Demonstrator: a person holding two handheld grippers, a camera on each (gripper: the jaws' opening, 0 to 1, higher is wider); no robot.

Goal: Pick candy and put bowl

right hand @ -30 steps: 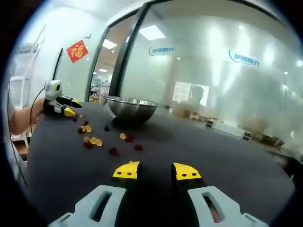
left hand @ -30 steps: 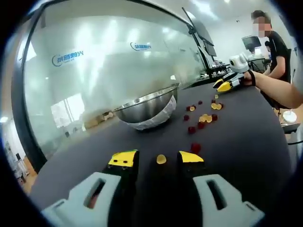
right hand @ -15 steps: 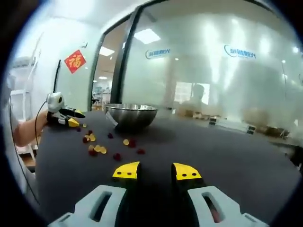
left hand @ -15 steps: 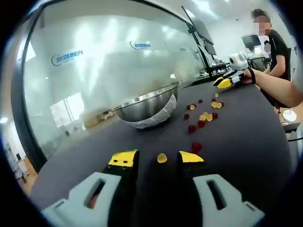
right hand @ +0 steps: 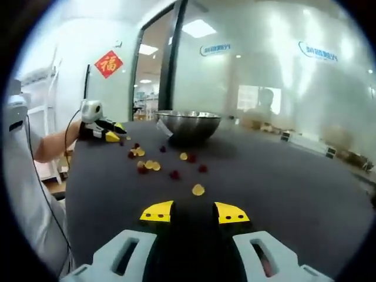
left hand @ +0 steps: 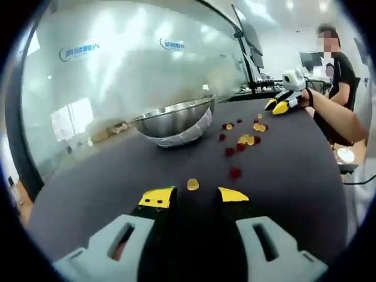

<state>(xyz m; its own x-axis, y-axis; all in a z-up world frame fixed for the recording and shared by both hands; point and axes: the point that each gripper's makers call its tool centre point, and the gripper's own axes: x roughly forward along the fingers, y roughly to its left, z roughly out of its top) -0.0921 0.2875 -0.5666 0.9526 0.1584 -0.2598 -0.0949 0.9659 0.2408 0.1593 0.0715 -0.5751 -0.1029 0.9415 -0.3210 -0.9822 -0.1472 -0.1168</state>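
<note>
So far nothing appears to have reached the shiny round steel bowl (left hand: 174, 120); its inside cannot be seen from this low angle, so that is a judgement only. Small round yellow and dark red candies (left hand: 241, 141) lie scattered on the dark desk (left hand: 294, 176) beside the bowl, well apart from its rim.

From the left gripper view, the left claw (left hand: 193, 197) sits low over the desk with its yellow-tipped jaws parted and nothing between them. One yellow candy (left hand: 192, 184) lies just ahead of the gap, and a red candy (left hand: 235, 173) lies a little farther off to the side.

From the right gripper view, the right claw (right hand: 194, 211) is likewise parted and empty, with a single yellow candy (right hand: 198, 190) just ahead of its tips. The bowl (right hand: 188, 124) stands beyond the scatter.

A person's hand holding another yellow-tipped claw (left hand: 282, 103) rests at the far end of the desk near more candies.

By the look of it, the whole job is left: close on a candy, carry it, drop it in the bowl.
</note>
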